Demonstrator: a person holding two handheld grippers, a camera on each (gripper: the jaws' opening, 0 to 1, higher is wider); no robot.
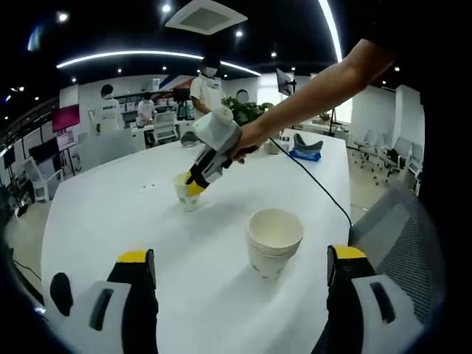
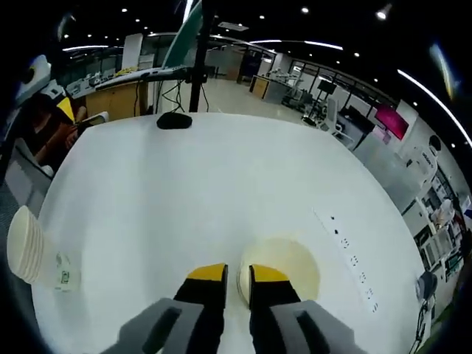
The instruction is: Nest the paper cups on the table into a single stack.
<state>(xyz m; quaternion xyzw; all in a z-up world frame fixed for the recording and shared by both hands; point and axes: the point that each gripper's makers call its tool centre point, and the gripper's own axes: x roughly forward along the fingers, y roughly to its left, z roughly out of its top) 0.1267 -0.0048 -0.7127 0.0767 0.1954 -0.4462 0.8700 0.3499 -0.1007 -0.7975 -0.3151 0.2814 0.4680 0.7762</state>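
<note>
The left gripper [image 1: 240, 276] is held wide open and empty, with the short stack of nested cream paper cups [image 1: 273, 241] standing upright between and just ahead of its jaws on the white table [image 1: 110, 214]. Farther off and to the left, the single cream paper cup [image 1: 187, 193] is pinched at its rim by the right gripper [image 2: 236, 284], whose jaws are nearly closed on the wall. The coming lift is judged to run rightward towards the stack
</note>
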